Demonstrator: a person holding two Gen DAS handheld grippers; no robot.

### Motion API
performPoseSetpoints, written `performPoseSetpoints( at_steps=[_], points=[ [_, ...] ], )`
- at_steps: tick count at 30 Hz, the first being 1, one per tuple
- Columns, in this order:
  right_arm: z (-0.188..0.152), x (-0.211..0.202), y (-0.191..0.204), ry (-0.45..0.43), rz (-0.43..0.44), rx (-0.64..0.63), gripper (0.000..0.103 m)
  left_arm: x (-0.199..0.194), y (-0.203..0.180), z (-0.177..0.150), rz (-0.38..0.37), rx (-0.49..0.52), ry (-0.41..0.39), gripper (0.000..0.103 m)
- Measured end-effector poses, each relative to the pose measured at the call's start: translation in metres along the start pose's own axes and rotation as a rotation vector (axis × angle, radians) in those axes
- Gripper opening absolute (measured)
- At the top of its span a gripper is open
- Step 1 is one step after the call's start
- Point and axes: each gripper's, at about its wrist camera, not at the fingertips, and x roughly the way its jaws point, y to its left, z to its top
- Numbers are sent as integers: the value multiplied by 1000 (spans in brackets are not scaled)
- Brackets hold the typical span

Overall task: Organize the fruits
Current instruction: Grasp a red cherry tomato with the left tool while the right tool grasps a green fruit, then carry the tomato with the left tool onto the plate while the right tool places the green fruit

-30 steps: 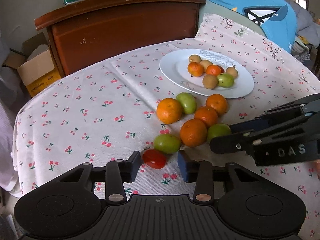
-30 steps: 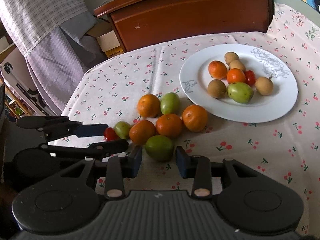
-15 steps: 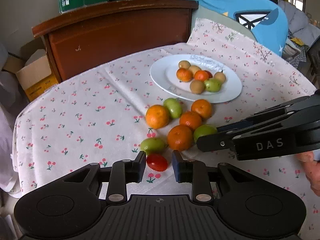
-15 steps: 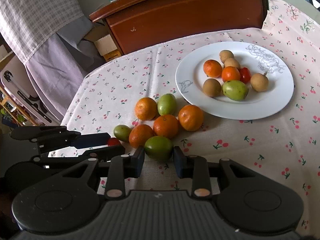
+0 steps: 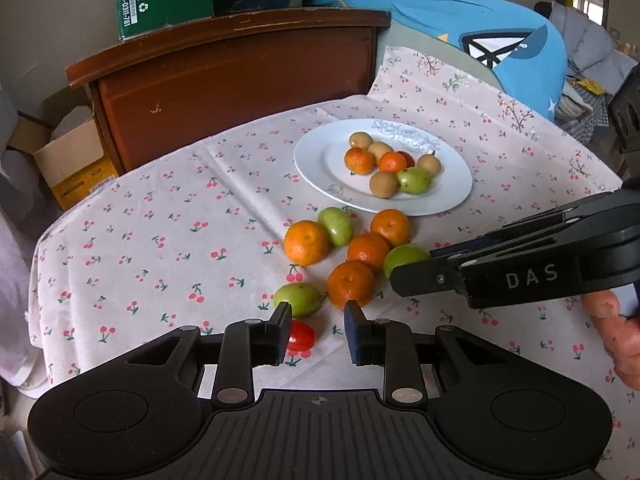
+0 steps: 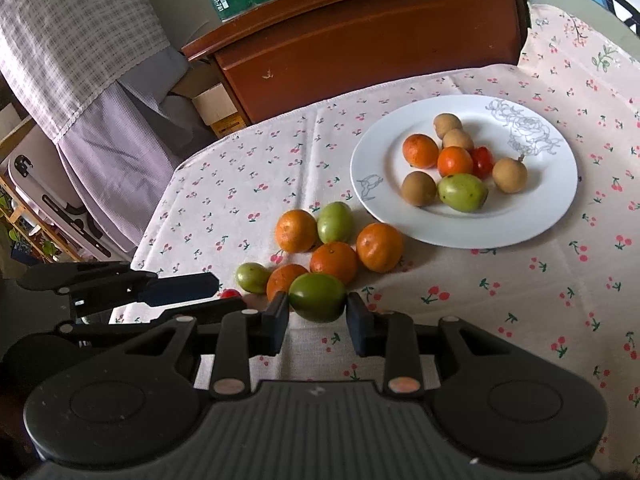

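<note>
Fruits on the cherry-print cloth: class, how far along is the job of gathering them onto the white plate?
Done: eight fruits lie on the white plate. In hand: the right gripper is shut on a green fruit; the left gripper sits at the cherry tomato, grip unclear. Left: four tangerines and two other green fruits on the tablecloth.

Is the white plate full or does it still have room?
Room left: the white plate holds eight small fruits clustered mid-plate, with bare rim around them.
</note>
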Motion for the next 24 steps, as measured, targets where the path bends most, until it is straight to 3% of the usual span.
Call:
performPoseSetpoints(
  at_steps=[17,24],
  points=[
    [-2,2,-3,15,-2,17,31,21,12,-9,46,-42,50,29],
    [-1,1,-4,13,-1,24,31,18,4,-7,25,-23,51,23]
  ],
)
